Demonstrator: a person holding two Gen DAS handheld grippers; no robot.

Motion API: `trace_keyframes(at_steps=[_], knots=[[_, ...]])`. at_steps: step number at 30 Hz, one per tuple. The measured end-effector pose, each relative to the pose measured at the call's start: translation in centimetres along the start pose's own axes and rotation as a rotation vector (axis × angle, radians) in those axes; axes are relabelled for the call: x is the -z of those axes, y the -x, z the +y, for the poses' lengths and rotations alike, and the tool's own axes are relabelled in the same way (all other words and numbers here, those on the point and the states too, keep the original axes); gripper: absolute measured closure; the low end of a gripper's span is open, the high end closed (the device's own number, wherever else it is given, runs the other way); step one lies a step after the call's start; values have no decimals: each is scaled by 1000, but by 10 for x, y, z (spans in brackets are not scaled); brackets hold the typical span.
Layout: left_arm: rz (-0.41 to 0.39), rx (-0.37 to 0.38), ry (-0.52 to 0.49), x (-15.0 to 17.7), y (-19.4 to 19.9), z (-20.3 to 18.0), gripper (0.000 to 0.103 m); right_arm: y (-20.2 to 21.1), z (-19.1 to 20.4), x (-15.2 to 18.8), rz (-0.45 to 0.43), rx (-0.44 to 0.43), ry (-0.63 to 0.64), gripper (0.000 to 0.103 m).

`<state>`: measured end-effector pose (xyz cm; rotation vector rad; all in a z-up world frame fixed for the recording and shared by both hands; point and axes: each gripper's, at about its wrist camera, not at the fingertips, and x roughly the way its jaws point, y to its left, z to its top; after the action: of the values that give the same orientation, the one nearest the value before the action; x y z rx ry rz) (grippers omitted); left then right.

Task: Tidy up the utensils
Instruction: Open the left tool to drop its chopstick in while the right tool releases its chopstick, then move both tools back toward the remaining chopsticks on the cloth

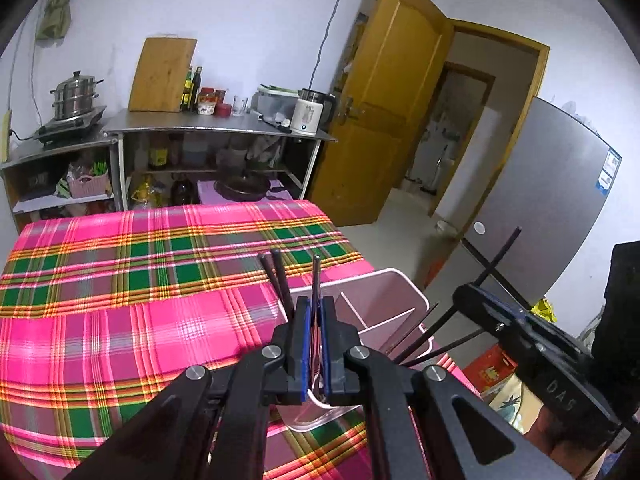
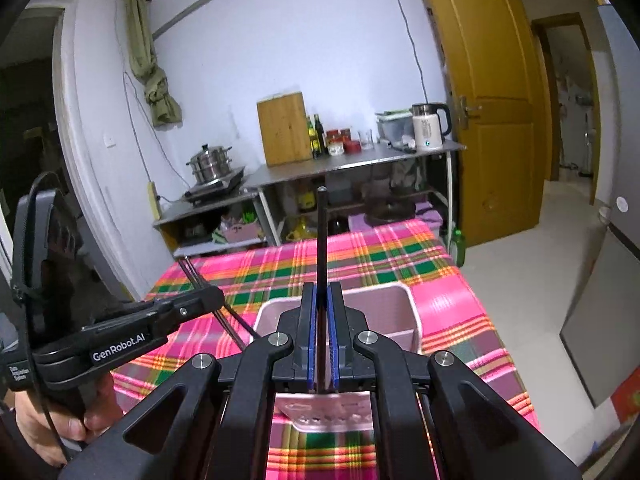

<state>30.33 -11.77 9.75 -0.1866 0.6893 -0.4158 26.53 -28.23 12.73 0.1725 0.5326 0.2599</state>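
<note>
Left gripper pinches one dark chopstick over the pink holder, which stands on the plaid counter. Right gripper clamps another chopstick above it; several sticks already stand inside, these two remain, judging by the views

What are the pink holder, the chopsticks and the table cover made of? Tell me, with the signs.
Pink holder: probably matte plastic, with thin moulded walls and dividers. Chopsticks: dark, slim, faintly glossy; lacquered wood or plastic, cannot tell. Table cover: likely woven fabric, plaid with a sheen.
</note>
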Motion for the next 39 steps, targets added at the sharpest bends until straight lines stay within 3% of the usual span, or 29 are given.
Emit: trace_keyframes(at_steps=[13, 20, 29, 39], knots=[[4, 4, -30, 14, 8, -3, 95, -13, -4, 22, 75, 13, 8, 97], [-41, 4, -43, 14, 36, -6, 94, 9, 1, 21, 42, 28, 19, 88], [-81, -8, -32, 27, 76, -4, 94, 42, 21, 28, 2, 30, 67, 87], [-82, -40, 0, 64, 108, 9, 94, 67, 45, 55, 12, 2, 106, 87]])
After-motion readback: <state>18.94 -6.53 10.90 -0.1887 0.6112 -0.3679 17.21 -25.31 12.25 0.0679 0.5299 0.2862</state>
